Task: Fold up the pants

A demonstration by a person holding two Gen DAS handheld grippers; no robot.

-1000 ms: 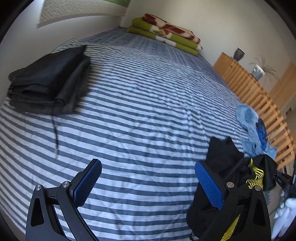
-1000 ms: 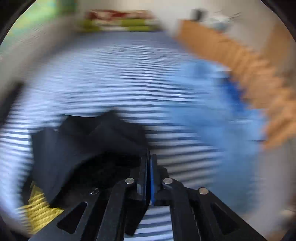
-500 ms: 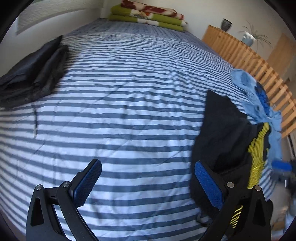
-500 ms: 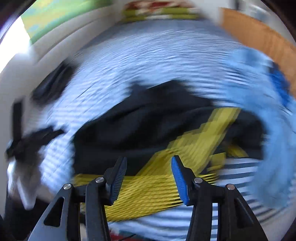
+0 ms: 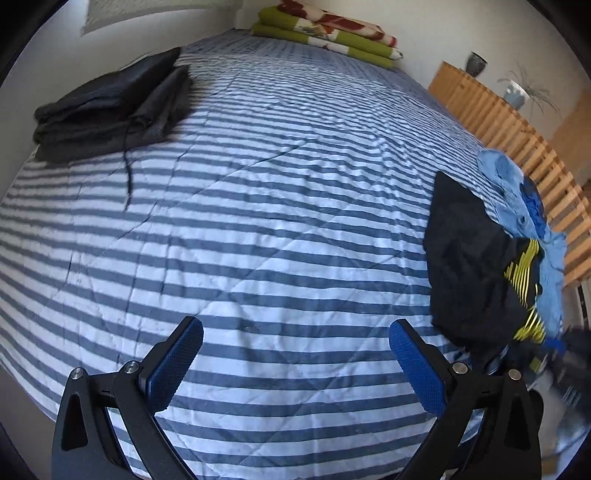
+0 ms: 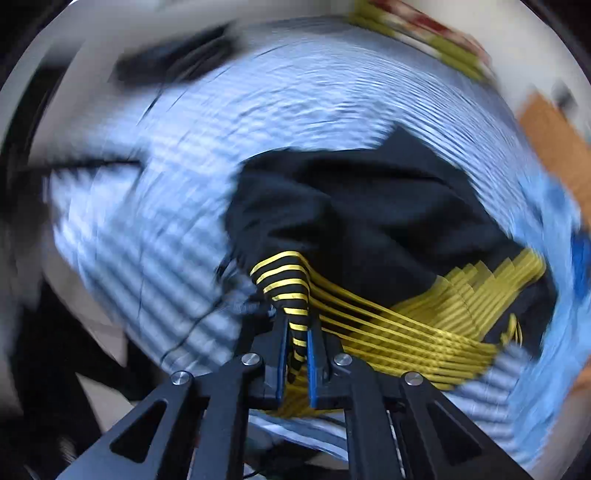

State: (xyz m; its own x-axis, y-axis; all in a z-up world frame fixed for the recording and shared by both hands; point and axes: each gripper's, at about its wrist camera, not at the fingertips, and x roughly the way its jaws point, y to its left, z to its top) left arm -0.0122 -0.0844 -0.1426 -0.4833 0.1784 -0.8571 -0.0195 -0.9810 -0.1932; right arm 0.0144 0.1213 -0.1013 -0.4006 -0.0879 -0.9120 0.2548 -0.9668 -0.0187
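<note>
From my left wrist camera, my left tool (image 5: 295, 354) hangs released over the bed (image 5: 258, 221), its two blue, finely ribbed fingers (image 5: 175, 363) spread wide with nothing between them. The bed cover is a quilted cotton-looking spread in blue and white stripes, lightly creased along diagonal stitch lines. At the right edge of the bed lie the pants (image 5: 476, 266), a crumpled heap of black fabric with thin yellow stripes on one band. Just beyond them, touching, is a rumpled light blue garment (image 5: 517, 199). On the far left sits a folded pile of dark clothes (image 5: 114, 107) with a thin cord trailing toward me. At the far end rests a folded green blanket (image 5: 325, 33) with red and white patches. A slatted wooden frame (image 5: 517, 136) runs along the right side of the bed.

From my right wrist camera, heavily blurred, my right tool (image 6: 295, 332) is clenched on the pants (image 6: 369, 206): a narrow fold of black cloth with yellow stripes stands pinched between the two blue fingers (image 6: 282, 350). The rest of the pants spreads beyond in soft black folds, a fan of yellow lines to the right. The striped bed (image 6: 147, 184) lies underneath.
</note>
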